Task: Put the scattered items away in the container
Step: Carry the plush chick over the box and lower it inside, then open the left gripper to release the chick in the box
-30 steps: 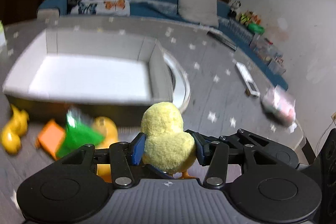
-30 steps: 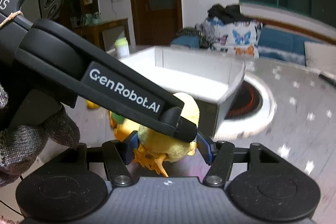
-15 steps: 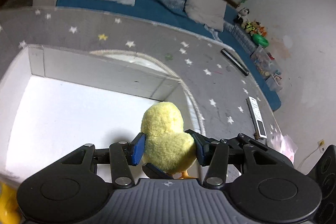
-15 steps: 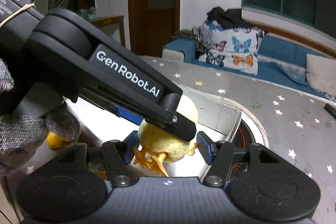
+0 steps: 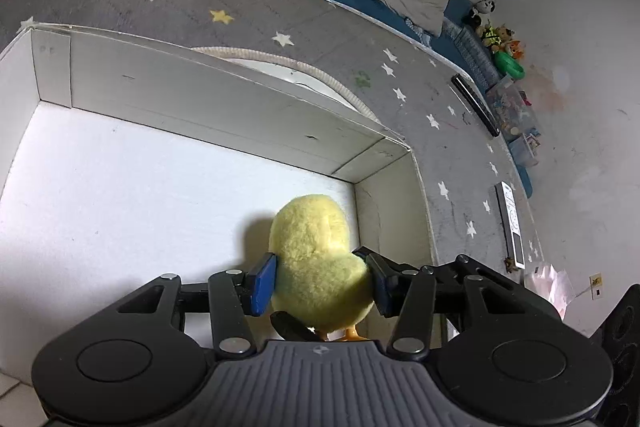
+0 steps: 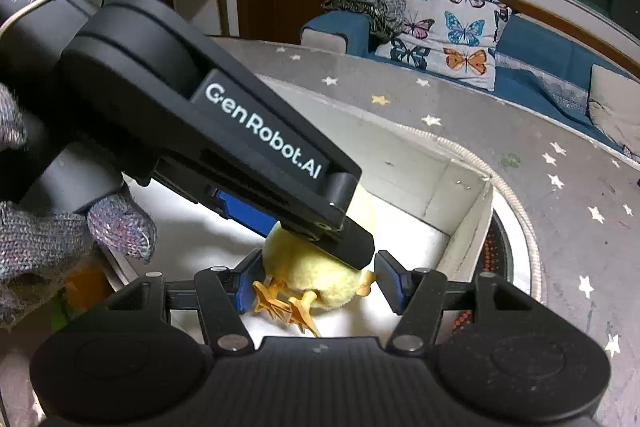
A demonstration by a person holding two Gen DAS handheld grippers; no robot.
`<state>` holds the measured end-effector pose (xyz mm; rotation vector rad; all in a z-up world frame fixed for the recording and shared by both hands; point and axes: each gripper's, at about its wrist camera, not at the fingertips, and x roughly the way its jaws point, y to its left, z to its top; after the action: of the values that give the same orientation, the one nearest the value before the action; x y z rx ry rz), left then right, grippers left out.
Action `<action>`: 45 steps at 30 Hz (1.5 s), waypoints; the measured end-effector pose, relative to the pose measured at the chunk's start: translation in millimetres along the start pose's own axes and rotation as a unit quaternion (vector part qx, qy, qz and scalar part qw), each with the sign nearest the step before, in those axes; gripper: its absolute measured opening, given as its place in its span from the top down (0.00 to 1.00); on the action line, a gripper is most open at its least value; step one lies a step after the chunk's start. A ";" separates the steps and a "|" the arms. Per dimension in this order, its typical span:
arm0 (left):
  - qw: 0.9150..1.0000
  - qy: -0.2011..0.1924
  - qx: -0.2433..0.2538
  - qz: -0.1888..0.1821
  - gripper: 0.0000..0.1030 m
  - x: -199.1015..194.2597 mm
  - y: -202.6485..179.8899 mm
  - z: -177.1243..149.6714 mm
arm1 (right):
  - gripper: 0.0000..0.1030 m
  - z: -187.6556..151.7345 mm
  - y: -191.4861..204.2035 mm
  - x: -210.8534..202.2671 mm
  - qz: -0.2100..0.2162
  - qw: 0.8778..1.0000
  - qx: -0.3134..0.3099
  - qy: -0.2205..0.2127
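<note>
Item: plush chick [image 5: 318, 259] — yellow pile, orange feet, soft and compressible. Location: above the near right corner of the white box [image 5: 224, 103], low over its floor; whether it touches the floor cannot be told.

Holder: left gripper [image 5: 320, 283], blue pads pinching the chick's body from both sides, pile bulging slightly between them.

Change on record: a second ago the chick hung outside the box, over the starred grey mat [image 5: 400, 47], with other toys lying in front of the box wall; half a second ago it was over the rim; now the box interior fills the left view and the chick casts a shadow on the floor. Judged meaning: carry done, release is the step in hand, and the box otherwise looks bare, so most of the tidying remains.

Left view only: chick's rounded back, far inner walls of the box, remote control [image 5: 512, 223] on the mat to the right.

Right view only: the chick's underside and feet [image 6: 288, 307], the left gripper's arm crossing from upper left, a knit-gloved hand [image 6: 60, 227] on its handle, butterfly cushion [image 6: 452, 31] on the blue sofa. Right gripper [image 6: 310, 285] — jaws spread, pads flanking the chick without clearly pressing it
</note>
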<state>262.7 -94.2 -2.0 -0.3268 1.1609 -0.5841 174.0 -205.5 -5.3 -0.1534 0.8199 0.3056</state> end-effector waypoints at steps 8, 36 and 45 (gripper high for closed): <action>1.000 0.000 -0.012 -0.004 0.50 -1.9 7.1 3.8 | 0.41 1.7 7.1 1.0 -0.005 1.000 -0.001 0.008; 0.996 -0.083 0.004 0.046 0.52 -60.5 2.9 -17.1 | 0.30 3.2 16.7 -22.1 -0.018 1.000 0.005 -0.017; 0.988 -0.143 0.024 0.046 0.52 -109.6 -5.7 -61.0 | 0.25 -13.1 25.6 -78.9 -0.020 0.996 0.005 -0.091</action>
<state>174.7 -31.1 61.6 -0.3028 0.8793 -0.4660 105.9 -201.0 43.6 -0.1315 0.6362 0.2730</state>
